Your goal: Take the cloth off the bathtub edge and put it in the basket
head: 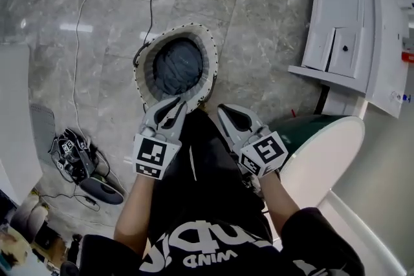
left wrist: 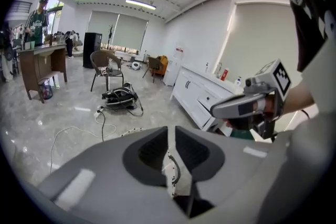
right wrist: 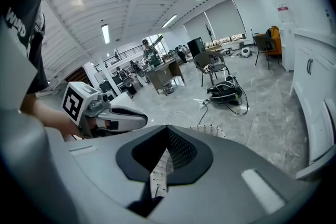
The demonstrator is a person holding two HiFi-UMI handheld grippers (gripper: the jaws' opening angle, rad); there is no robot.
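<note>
The round woven basket [head: 208, 68] stands on the marble floor, and the dark grey cloth [head: 176, 64] lies bunched inside it. Both grippers hang above the basket's near rim, in front of the person's dark trousers. My left gripper [head: 176, 104] [left wrist: 171, 131] has its jaws drawn in to a narrow slit with nothing between them. My right gripper [head: 226, 110] [right wrist: 167, 131] is shut and empty. Each gripper view shows the other gripper alongside, plus a piece of the basket rim [right wrist: 211, 131]. The white bathtub [head: 323, 158] curves away at the lower right.
A white cabinet [head: 343, 22] stands at the upper right, close to the tub. Cables and dark gear [head: 84, 158] lie on the floor to the left, and a white cord [head: 81, 22] runs past the basket. Chairs, desks and people are far off in the room.
</note>
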